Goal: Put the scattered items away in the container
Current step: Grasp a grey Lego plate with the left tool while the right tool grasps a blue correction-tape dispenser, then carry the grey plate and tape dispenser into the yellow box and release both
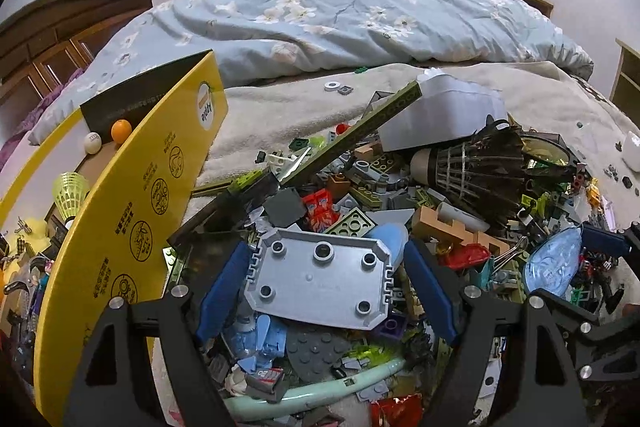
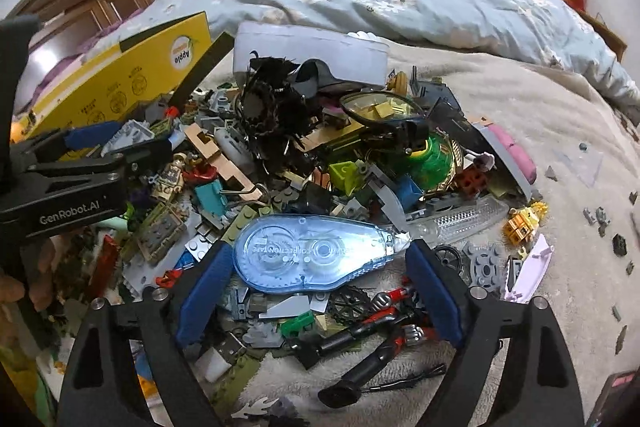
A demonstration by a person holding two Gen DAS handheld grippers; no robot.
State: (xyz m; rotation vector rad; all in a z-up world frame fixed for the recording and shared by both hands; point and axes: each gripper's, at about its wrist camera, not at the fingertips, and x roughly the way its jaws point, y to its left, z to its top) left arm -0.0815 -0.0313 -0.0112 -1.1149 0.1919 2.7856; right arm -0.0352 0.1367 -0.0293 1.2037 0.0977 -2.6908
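Observation:
A heap of toy bricks and small items lies on a beige blanket. My left gripper (image 1: pixel 326 291) is open, its blue pads on either side of a grey studded plate (image 1: pixel 320 279) on the heap. My right gripper (image 2: pixel 320 279) is open around a blue clear correction tape dispenser (image 2: pixel 304 251); it does not look clamped. The yellow cardboard box (image 1: pixel 132 211) stands at the left, with ping-pong balls (image 1: pixel 121 130) and a green shuttlecock (image 1: pixel 70 193) inside. The left gripper also shows in the right wrist view (image 2: pixel 108 143).
A black feather shuttlecock (image 1: pixel 476 167), a grey plastic tub (image 1: pixel 444 115) and a long olive beam (image 1: pixel 352 131) lie on the heap. A magnifying glass (image 2: pixel 380 105) and green ball (image 2: pixel 432 163) lie behind the tape. A folded blue floral quilt (image 1: pixel 340 19) lies beyond.

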